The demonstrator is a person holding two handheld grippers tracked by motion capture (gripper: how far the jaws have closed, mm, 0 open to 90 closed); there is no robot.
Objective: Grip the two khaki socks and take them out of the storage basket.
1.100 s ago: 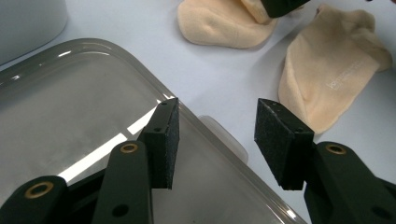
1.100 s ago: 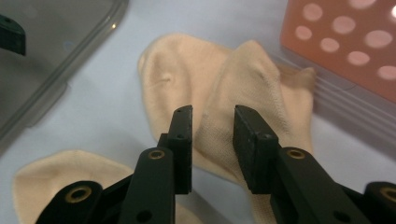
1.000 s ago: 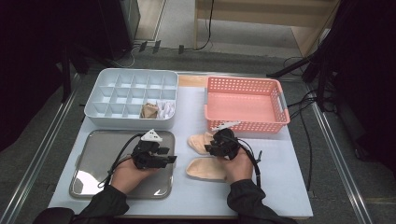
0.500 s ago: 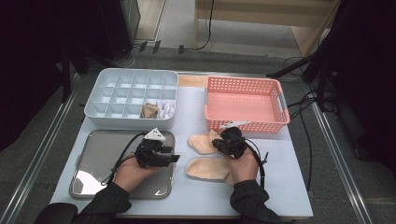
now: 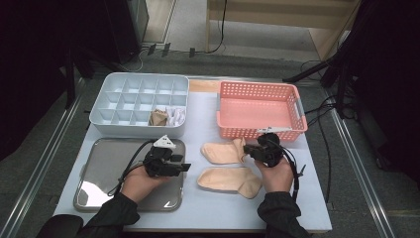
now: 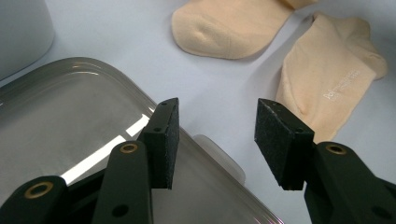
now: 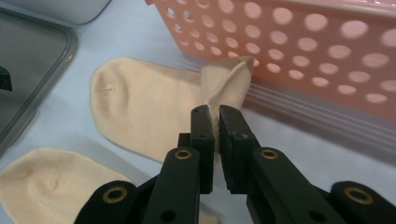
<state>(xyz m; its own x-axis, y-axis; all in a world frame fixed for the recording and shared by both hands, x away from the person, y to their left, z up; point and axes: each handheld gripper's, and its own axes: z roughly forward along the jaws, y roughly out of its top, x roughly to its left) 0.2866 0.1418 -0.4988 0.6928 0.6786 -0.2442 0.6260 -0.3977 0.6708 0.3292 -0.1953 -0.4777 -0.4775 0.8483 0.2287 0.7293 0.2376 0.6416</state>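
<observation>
Two peach socks lie on the white table. The far sock (image 5: pixel 222 152) (image 7: pixel 140 112) (image 6: pixel 229 28) has its cuff pinched and lifted by my right gripper (image 5: pixel 251 150) (image 7: pixel 215 119), which is shut on it beside the pink basket (image 5: pixel 260 110) (image 7: pixel 327 42). The near sock (image 5: pixel 230 179) (image 6: pixel 327 88) (image 7: pixel 42 182) lies flat in front of it. My left gripper (image 5: pixel 184 167) (image 6: pixel 215 135) hovers open over the right edge of the metal tray (image 5: pixel 99 168) (image 6: pixel 56 126), jaws pointing toward the socks, nothing between them.
A white divided organizer (image 5: pixel 141 101) stands at the back left, with a rolled tan item (image 5: pixel 158 117) and a white item (image 5: pixel 176 116) in its front compartments. The pink basket holds nothing visible. Cables trail from both grippers. The table's edges are close in front.
My right gripper has shifted a little to the right and back, drawing the far sock's cuff up with it. The left gripper has barely moved.
</observation>
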